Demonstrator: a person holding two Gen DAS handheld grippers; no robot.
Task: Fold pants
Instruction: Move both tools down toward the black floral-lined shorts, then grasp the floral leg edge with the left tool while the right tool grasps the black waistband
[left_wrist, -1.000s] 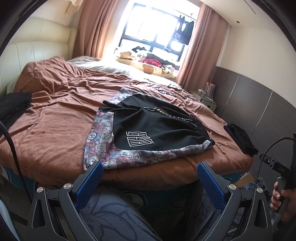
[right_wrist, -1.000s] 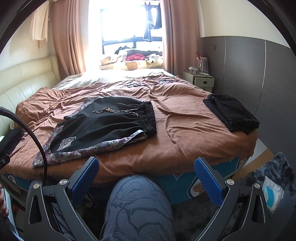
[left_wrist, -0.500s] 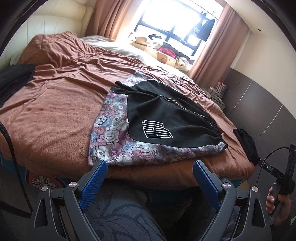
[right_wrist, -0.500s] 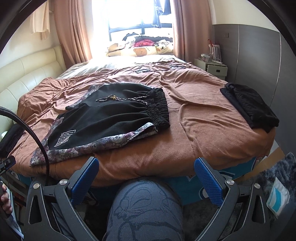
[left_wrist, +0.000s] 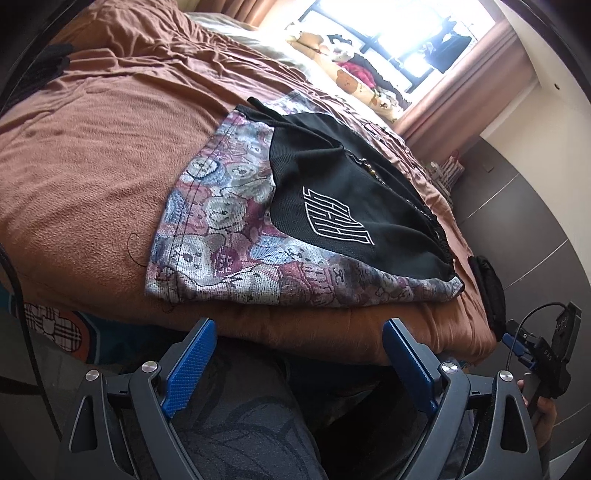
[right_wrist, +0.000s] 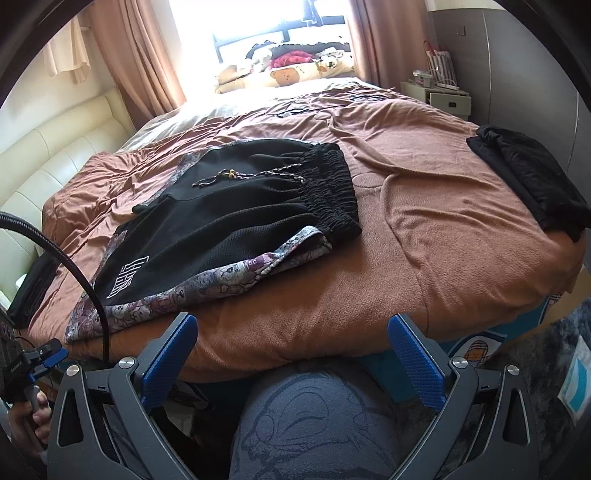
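Brown terry blanket (right_wrist: 424, 221) covers the whole bed, a broad flat surface, which I judge is why the work is laid out here. On it, toward my left half and close to the near edge, lie the shorts (right_wrist: 236, 221): black mesh with a bear-print border, spread flat, waistband toward my right, leg hems toward my left, the drawcord (right_wrist: 243, 175) loose on top. They lie within reach of both claws, unfolded as far as I can tell. A folded black garment (right_wrist: 532, 184) sits well apart at the right edge, perhaps one already done.

My left claw (left_wrist: 297, 363) hangs below the bed edge, just short of the printed hem, jaws spread with nothing between them; they have just been closing a little. My right claw (right_wrist: 291, 356) is likewise released and empty, aimed at bare blanket to the right of the waistband, my knee (right_wrist: 317, 424) beneath it.

Compared with a second ago, both views show the shorts larger and nearer. In the left view the scene has tilted, the window slid to the upper right, and the hem now fills the middle.
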